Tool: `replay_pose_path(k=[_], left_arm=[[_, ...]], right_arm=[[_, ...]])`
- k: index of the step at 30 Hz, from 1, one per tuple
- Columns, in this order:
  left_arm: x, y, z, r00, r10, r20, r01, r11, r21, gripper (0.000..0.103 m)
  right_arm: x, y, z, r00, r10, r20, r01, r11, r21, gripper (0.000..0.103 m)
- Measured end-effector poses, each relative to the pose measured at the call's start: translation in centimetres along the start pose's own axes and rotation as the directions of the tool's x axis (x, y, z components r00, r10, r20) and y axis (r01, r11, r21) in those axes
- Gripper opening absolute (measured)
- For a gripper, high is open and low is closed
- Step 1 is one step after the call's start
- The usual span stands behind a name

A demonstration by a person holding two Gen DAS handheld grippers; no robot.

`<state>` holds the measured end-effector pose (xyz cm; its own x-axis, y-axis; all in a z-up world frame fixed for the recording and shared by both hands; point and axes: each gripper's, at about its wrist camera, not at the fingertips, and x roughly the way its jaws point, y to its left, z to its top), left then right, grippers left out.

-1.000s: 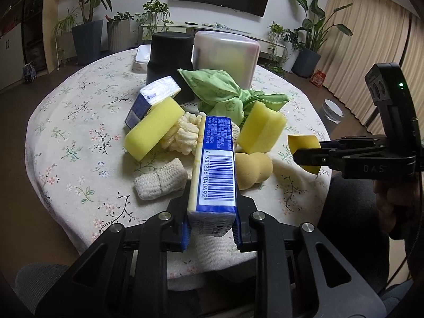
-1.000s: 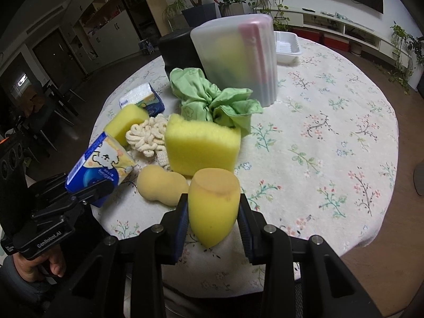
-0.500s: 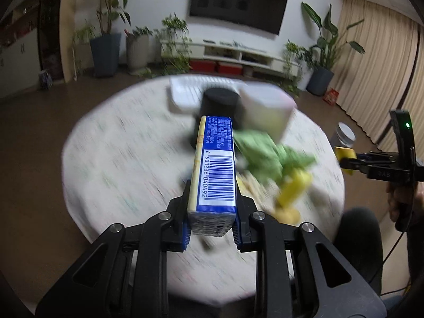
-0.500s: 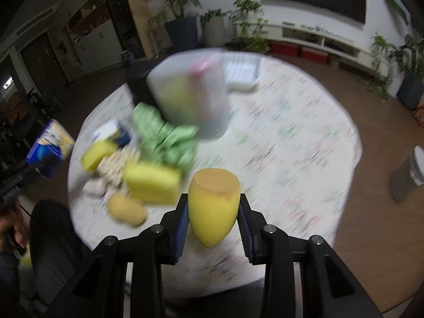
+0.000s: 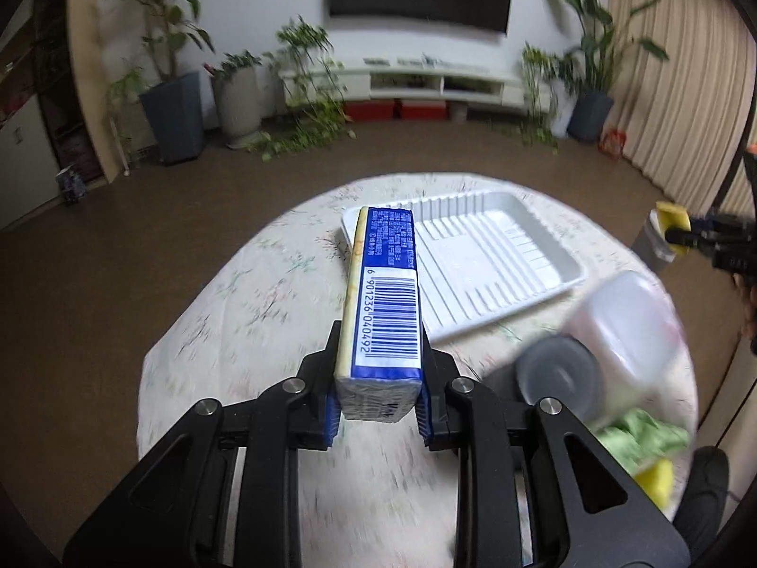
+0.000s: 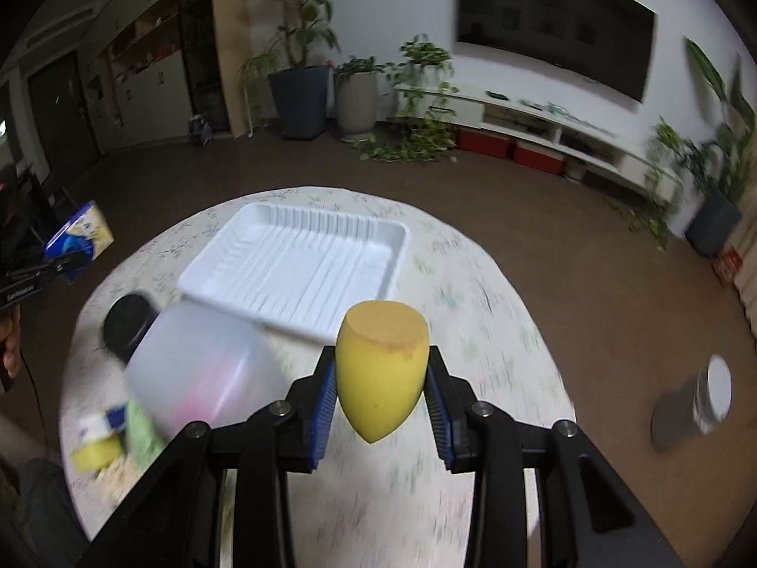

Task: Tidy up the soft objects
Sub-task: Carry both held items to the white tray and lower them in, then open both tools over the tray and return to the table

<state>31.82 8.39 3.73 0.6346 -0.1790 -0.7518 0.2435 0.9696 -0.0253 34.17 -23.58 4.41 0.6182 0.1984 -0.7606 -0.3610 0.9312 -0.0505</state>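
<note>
Tablecloth pattern (image 6: 497,331) smeared by motion blur; translucent container (image 5: 629,326) and green cloth (image 5: 648,435) blurred; white tray's (image 5: 497,255) left corner hidden behind tissue pack (image 5: 385,298).

Glossy wrapped pack (image 5: 385,303) – matt porous sponge (image 6: 381,369) – ribbed white plastic tray (image 6: 303,267).

Blue tissue pack (image 5: 384,303) clamped between left gripper (image 5: 378,414) fingers (image 5: 331,414), above floral surface (image 5: 227,312), overlapping white tray (image 5: 492,255).
</note>
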Motion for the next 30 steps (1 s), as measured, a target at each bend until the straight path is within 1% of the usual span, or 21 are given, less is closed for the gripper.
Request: replay_pose_path(k=[2,3,4,6,9,11,14,17,19,20,21,22,23,24,26,27,28,29,30], left_arm=[[2.4,-0.2,1.4,0.999,-0.020,-0.027,0.021,1.000,0.013,0.022],[4.2,-0.6,2.1,0.998,-0.035,-0.056,0.037,0.999,0.033,0.022],[5.2,-0.9,2.4,0.997,-0.039,-0.071,0.042,0.998,0.042,0.022],[7.6,-1.4,3.0,0.993,-0.059,-0.106,0.065,0.996,0.060,0.023],[10.5,-1.8,3.7,0.987,-0.078,-0.144,0.088,0.994,0.069,0.024],[12.0,-1.7,3.6,0.982,-0.079,-0.170,0.094,0.992,0.079,0.024],[14.1,-2.0,3.3,0.976,-0.051,-0.212,0.074,0.992,0.105,0.024],[15.0,-2.0,3.2,0.974,-0.042,-0.223,0.066,0.993,0.102,0.024],[15.3,-2.0,3.1,0.974,-0.042,-0.224,0.065,0.993,0.096,0.025],[15.4,-2.1,3.0,0.973,-0.039,-0.226,0.063,0.993,0.097,0.026],[15.7,-1.9,3.0,0.974,-0.034,-0.226,0.058,0.993,0.100,0.033],[15.7,-2.0,3.0,0.974,-0.034,-0.223,0.058,0.993,0.102,0.037],[15.6,-1.7,2.7,0.976,-0.038,-0.216,0.061,0.993,0.098,0.046],[15.4,-1.5,2.8,0.978,-0.039,-0.207,0.059,0.994,0.090,0.050],[14.9,-1.1,3.2,0.982,-0.045,-0.184,0.059,0.996,0.069,0.053],[14.6,-1.0,3.4,0.984,-0.044,-0.170,0.055,0.997,0.062,0.058],[14.4,-1.0,3.5,0.987,-0.039,-0.159,0.049,0.997,0.058,0.061],[14.0,-0.9,3.6,0.988,-0.036,-0.148,0.044,0.998,0.054,0.063],[13.6,-0.7,3.7,0.990,-0.036,-0.139,0.043,0.998,0.048,0.063]], right_arm=[[2.9,0.4,2.0,1.000,0.010,-0.023,-0.011,0.999,-0.034,0.038],[4.1,0.6,2.6,0.999,0.016,-0.038,-0.018,0.999,-0.045,0.038],[5.6,0.8,3.3,0.998,0.022,-0.059,-0.025,0.998,-0.058,0.038],[8.6,1.3,4.2,0.995,0.039,-0.094,-0.047,0.996,-0.082,0.038],[11.9,1.7,4.9,0.989,0.053,-0.136,-0.068,0.992,-0.103,0.038],[13.8,2.1,4.9,0.985,0.067,-0.160,-0.087,0.989,-0.123,0.038],[15.8,2.5,4.8,0.980,0.068,-0.188,-0.098,0.983,-0.154,0.038],[17.3,3.0,4.4,0.976,0.054,-0.212,-0.092,0.981,-0.173,0.038],[18.1,3.0,4.0,0.972,0.061,-0.228,-0.101,0.981,-0.167,0.039],[18.4,3.0,3.8,0.970,0.060,-0.234,-0.101,0.980,-0.170,0.039],[18.6,3.1,3.6,0.969,0.056,-0.239,-0.099,0.980,-0.173,0.040],[18.6,3.1,3.4,0.969,0.053,-0.242,-0.098,0.980,-0.175,0.040],[18.6,3.2,3.3,0.969,0.054,-0.239,-0.097,0.980,-0.174,0.041],[18.4,3.2,3.2,0.970,0.059,-0.234,-0.101,0.980,-0.170,0.043],[17.7,2.9,3.3,0.973,0.082,-0.215,-0.116,0.982,-0.149,0.053],[17.3,2.8,3.4,0.975,0.088,-0.203,-0.118,0.983,-0.143,0.055],[16.9,2.8,3.4,0.977,0.093,-0.191,-0.120,0.983,-0.139,0.060],[16.6,2.8,3.5,0.979,0.098,-0.182,-0.124,0.983,-0.138,0.062],[16.4,2.8,3.6,0.979,0.100,-0.175,-0.126,0.982,-0.140,0.065]])
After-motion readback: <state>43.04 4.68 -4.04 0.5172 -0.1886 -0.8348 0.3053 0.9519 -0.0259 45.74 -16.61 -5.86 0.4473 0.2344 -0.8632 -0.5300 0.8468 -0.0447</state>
